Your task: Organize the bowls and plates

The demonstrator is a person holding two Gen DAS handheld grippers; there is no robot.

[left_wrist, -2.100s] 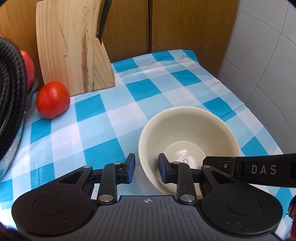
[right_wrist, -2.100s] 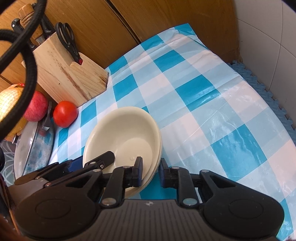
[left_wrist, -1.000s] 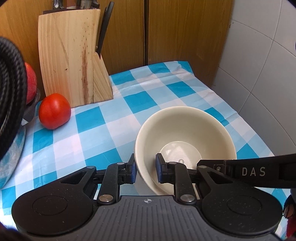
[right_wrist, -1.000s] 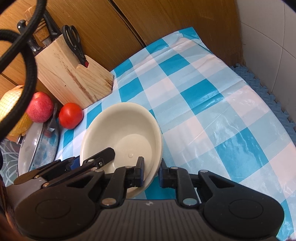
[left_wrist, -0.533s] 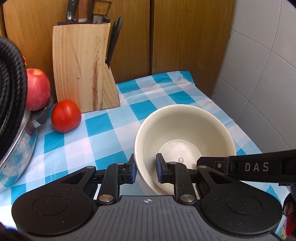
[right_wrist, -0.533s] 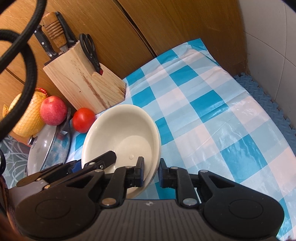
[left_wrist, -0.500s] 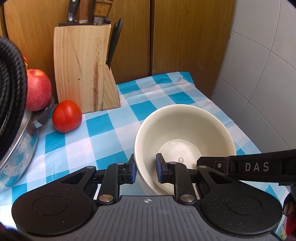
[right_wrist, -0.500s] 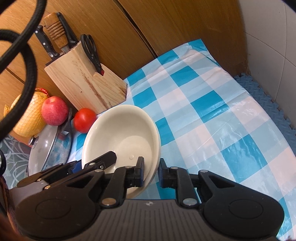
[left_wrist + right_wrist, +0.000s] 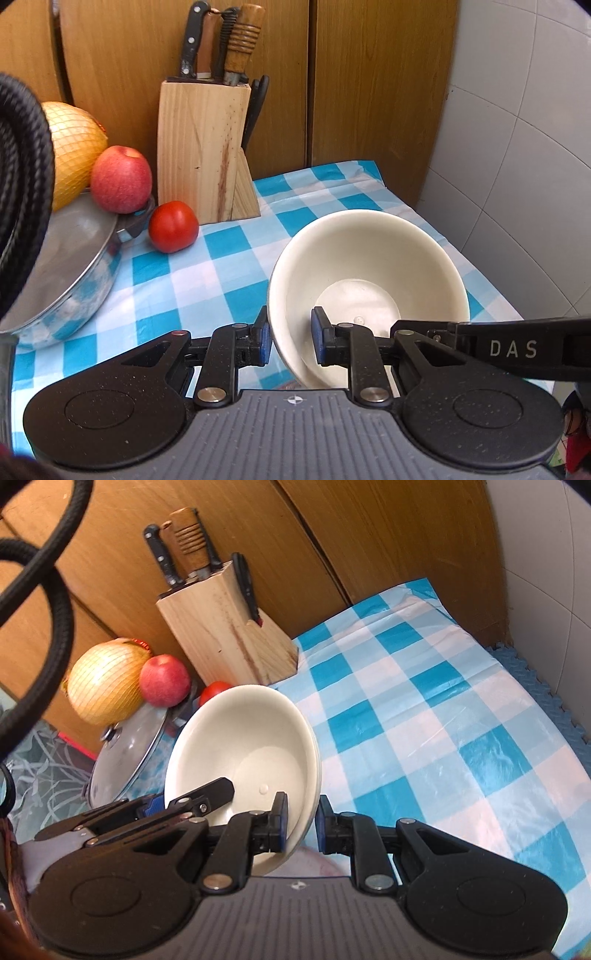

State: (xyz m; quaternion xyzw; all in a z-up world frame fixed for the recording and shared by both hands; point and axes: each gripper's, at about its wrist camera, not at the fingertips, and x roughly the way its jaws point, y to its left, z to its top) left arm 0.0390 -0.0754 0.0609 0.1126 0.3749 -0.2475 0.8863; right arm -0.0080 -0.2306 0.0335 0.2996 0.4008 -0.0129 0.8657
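Bowls (image 9: 369,273) are the thing in hand here: a cream stack is held up above the checked cloth (image 9: 229,258), and in the right wrist view a second rim edge can be seen at its right side, so it is judged to be two bowls nested together. The near rim is pinched by the left gripper (image 9: 289,338), one finger outside the wall and one inside, closed on it. The opposite side of the rim is pinched in the same way by the right gripper (image 9: 300,821). The stack is tilted and seems lifted off the cloth, though the bottom is hidden behind the grippers.

Further back, a knife block (image 9: 205,147) stands against the wooden doors. A tomato (image 9: 173,226) lies just beside it. To the left, a pot lid (image 9: 62,258) is seen, with an apple (image 9: 121,179) and a netted yellow fruit (image 9: 74,147) on it or behind it; which one cannot be told.

As to progress, the nesting of the bowls appears to be done, and the stack is judged to be in carrying. What is left is to set it down at its place, which is not shown in either view. No plates are visible, so it cannot be said if they are already sorted.
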